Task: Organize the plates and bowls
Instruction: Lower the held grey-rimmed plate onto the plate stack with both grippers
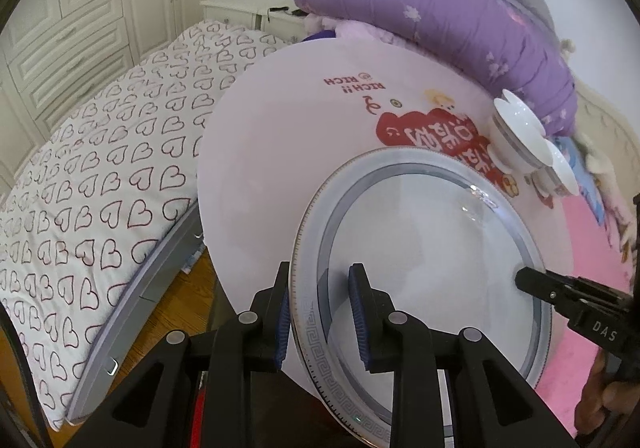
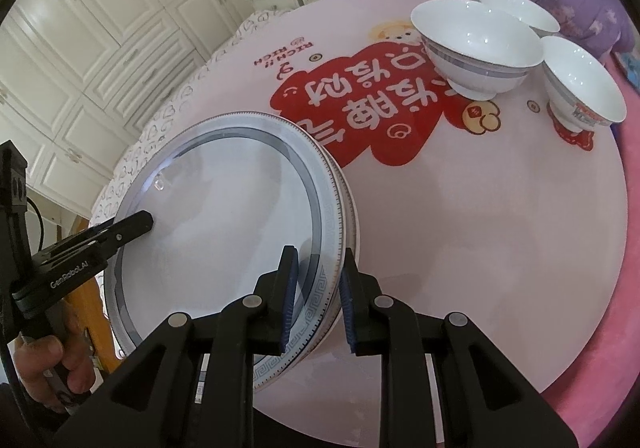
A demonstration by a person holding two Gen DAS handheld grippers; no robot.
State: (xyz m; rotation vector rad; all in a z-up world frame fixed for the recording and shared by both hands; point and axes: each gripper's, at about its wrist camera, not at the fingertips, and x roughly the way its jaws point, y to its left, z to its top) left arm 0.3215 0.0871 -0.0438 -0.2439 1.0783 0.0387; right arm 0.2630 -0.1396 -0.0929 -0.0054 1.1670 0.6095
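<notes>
The plate (image 1: 424, 280) — white with a grey ring and key-pattern rim — is held at the near left edge of the round pink table (image 2: 500, 248), seemingly atop another plate. The left gripper (image 1: 322, 312) has its fingers clamped on the plate's rim, one pad above, one below. The right gripper (image 2: 318, 298) pinches the opposite rim the same way. Three white bowls sit at the far right of the table: a large bowl (image 2: 476, 48), a small bowl (image 2: 582, 82) beside it, and a third bowl (image 2: 520, 10) behind — all upright
</notes>
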